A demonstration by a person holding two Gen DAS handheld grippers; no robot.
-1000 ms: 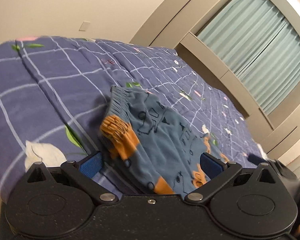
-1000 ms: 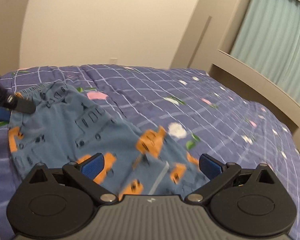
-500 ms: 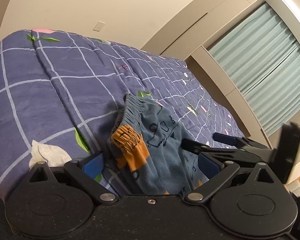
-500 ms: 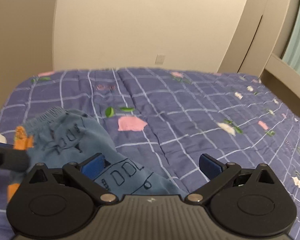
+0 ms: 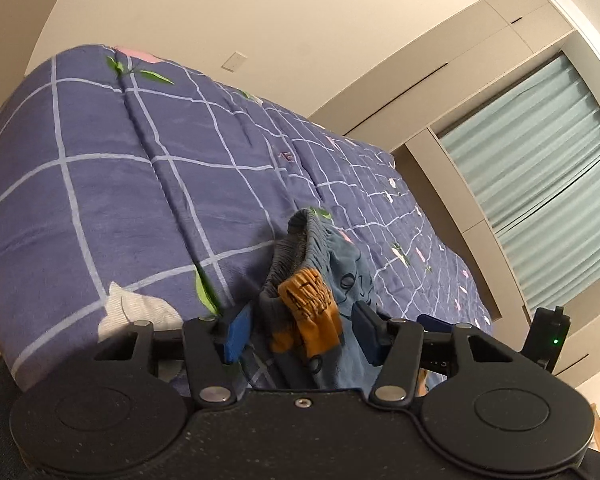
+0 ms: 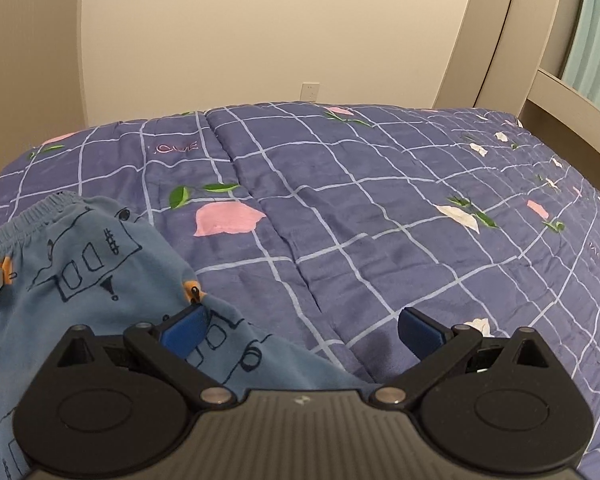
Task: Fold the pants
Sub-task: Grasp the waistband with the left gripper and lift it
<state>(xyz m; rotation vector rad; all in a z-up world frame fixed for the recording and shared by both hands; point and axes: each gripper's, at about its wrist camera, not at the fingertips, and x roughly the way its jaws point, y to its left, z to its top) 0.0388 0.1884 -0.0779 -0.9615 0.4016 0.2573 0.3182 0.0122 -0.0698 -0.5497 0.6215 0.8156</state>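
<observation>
Small blue pants [image 6: 84, 276] with orange vehicle prints and a gathered waistband lie on the purple checked quilt [image 6: 360, 220] at the near left of the bed. In the left wrist view the pants [image 5: 320, 300] are bunched between my left gripper's pads. My left gripper [image 5: 300, 332] is partly closed around that bunched edge, with a gap still showing. My right gripper [image 6: 304, 330] is open; its left pad lies on the pants edge, its right pad over bare quilt. The right gripper also shows in the left wrist view [image 5: 432, 322].
The bed fills both views. A beige wall with a socket [image 6: 310, 91] is behind it. Built-in cabinets and teal curtains [image 5: 548, 184] stand to the right. The quilt's left edge drops off near my left gripper.
My left gripper's jaws have narrowed around the bunched pants edge. Both grippers have moved lower and closer to the bed. The right gripper has swung right, so the pants sit further left in its view.
</observation>
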